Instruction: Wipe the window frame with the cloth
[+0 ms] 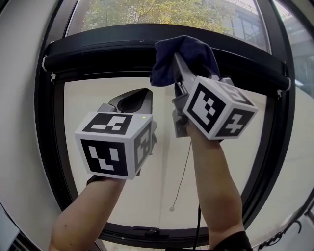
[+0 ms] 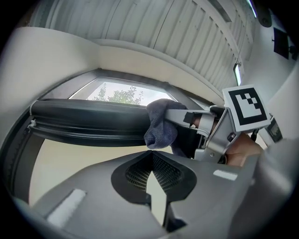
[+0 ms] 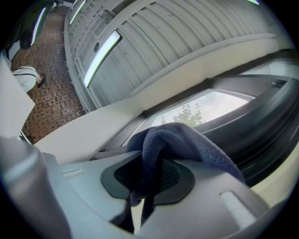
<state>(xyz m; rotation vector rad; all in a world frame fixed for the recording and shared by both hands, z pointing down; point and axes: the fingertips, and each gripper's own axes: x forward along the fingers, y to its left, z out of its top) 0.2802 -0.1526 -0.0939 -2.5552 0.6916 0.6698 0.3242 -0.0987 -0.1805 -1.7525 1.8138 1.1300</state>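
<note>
Daylight pours through the window glass (image 1: 147, 11) — window frame (image 1: 98, 49) backlit, near black. Strong fisheye bend, dark vignetted corners. Ceiling light strip (image 3: 102, 57) glares; nearest foreground soft.

Head view: cloth (image 1: 184, 56) covers the right claw (image 1: 180, 67) tips; where cloth meets window frame (image 1: 98, 49) is hidden behind its folds. Left claw (image 1: 140, 95) is mostly behind its marker cube (image 1: 115, 144). Frame top is cut by the picture edge. Cord (image 1: 182, 171) end is too small to identify. Right gripper view: person (image 3: 27, 73) is cut off at far left.
</note>
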